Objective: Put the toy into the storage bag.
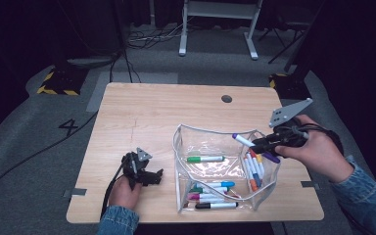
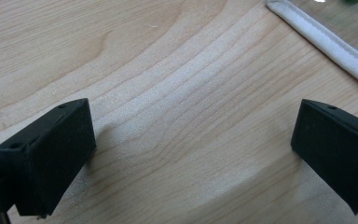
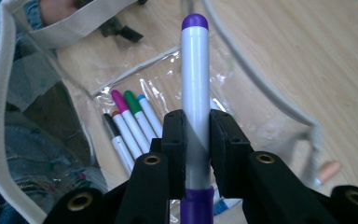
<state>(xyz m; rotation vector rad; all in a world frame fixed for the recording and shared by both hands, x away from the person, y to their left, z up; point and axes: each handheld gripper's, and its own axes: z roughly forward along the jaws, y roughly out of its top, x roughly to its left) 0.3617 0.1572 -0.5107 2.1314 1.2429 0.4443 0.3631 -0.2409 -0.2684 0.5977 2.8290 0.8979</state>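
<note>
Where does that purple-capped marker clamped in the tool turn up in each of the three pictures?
High view: purple marker at right, held over the clear pouch by the right gripper.
Left gripper view: not in it.
Right gripper view: centre, pointing up between the jaws.
Shared landmark: the pouch's white edging.

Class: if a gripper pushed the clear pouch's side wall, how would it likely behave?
The clear pouch would probably buckle: its walls look thin and wrinkled. It may slide, seeming light. The white trim looks soft, so likely adds little stiffness.
</note>
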